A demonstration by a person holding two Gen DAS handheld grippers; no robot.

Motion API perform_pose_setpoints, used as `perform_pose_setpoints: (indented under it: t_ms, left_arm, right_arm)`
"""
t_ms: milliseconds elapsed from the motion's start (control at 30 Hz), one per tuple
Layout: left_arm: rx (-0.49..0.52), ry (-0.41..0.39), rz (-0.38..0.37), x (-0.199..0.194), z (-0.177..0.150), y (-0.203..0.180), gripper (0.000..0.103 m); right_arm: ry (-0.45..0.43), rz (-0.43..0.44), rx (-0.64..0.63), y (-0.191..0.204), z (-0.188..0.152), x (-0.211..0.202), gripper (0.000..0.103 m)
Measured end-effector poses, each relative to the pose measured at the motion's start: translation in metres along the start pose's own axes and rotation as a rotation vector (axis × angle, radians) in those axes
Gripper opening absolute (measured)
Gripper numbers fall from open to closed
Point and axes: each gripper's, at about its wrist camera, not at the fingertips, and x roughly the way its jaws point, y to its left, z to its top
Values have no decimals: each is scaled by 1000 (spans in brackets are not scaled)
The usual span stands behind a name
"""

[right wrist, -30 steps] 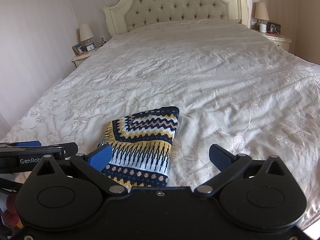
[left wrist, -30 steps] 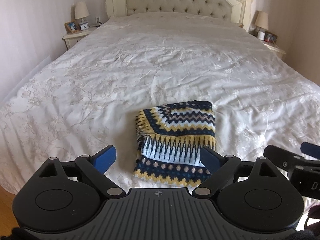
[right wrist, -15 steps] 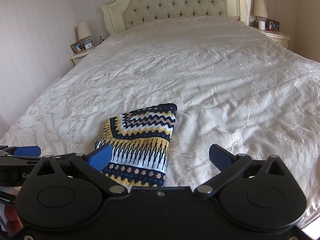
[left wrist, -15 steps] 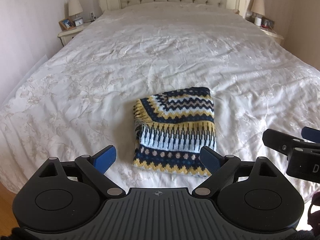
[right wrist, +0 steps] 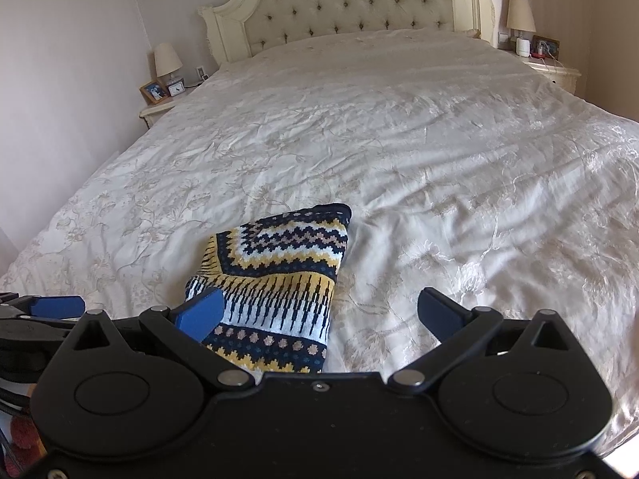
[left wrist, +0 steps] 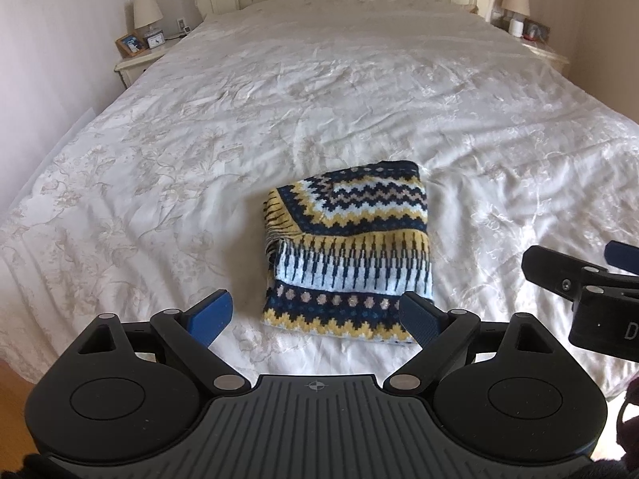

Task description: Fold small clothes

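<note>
A folded knitted sweater (left wrist: 351,255) in navy, yellow and pale blue zigzag bands lies flat on the white bedspread (left wrist: 279,119), near the foot of the bed. My left gripper (left wrist: 315,317) hovers above its near edge, open, with nothing between its blue pads. In the right wrist view the same sweater (right wrist: 279,279) sits left of centre. My right gripper (right wrist: 323,313) is open too, over the sweater's right edge and the bedspread beside it, holding nothing. The right gripper's tip shows at the left wrist view's right side.
A tufted cream headboard (right wrist: 351,0) stands at the far end. Nightstands with lamps flank the bed: the left one (left wrist: 139,56) carries a photo frame and a clock, the right one (right wrist: 551,68) small items. Wooden floor shows at the lower left corner.
The left wrist view has tilted down and drawn back a little, so the sweater appears farther from the left pads. The right gripper has kept still. Both stay open.
</note>
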Motion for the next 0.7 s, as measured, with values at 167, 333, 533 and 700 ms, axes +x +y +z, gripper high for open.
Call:
perform_pose_setpoints:
  t_ms: [167, 333, 533, 700]
  left_arm:
    - [9, 4, 16, 1, 1, -3, 91]
    - [11, 5, 21, 2, 2, -3, 91]
    - [15, 5, 27, 2, 3, -5, 91]
    - [14, 7, 28, 3, 3, -6, 91]
  right_arm:
    - [1, 5, 0, -1, 1, 2, 103]
    - [1, 7, 1, -1, 1, 2, 103]
    - [1, 7, -1, -2, 1, 3, 103]
    - [2, 6, -1, -2, 2, 3, 103]
